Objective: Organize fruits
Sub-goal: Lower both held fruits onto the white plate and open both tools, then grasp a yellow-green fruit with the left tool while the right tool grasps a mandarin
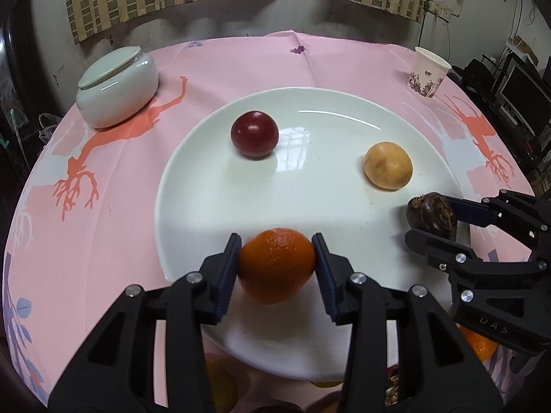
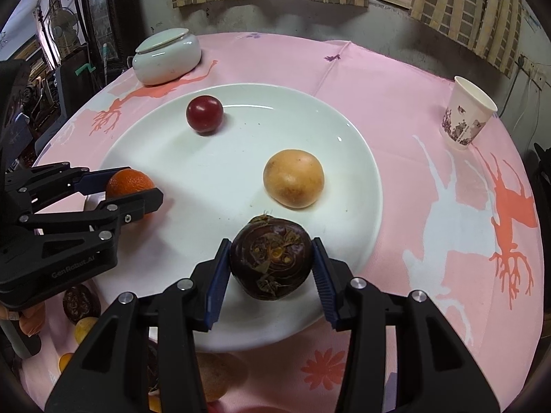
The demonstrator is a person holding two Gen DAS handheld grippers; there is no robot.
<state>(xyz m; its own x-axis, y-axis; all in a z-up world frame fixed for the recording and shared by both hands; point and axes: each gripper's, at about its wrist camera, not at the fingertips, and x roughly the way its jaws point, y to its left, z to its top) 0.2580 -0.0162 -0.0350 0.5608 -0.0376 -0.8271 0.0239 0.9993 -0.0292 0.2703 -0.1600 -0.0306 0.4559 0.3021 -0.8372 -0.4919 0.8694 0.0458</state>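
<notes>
We list: the left hand-held gripper (image 1: 277,263), jaws clamped on a round orange citrus fruit (image 1: 276,264) above the near rim of the large white ceramic plate (image 1: 310,110). The right hand-held gripper (image 2: 271,261) grips a dark purple, rough-skinned round fruit (image 2: 271,257) over the plate's near edge. Ahead of both grippers on the plate we see a glossy dark red plum (image 1: 254,133) and a tan round fruit (image 2: 293,178), well apart. Beyond, on the pink-clothed desk (image 1: 241,58): a white lidded ceramic jar (image 1: 117,87) and a patterned paper cup (image 2: 467,117).
</notes>
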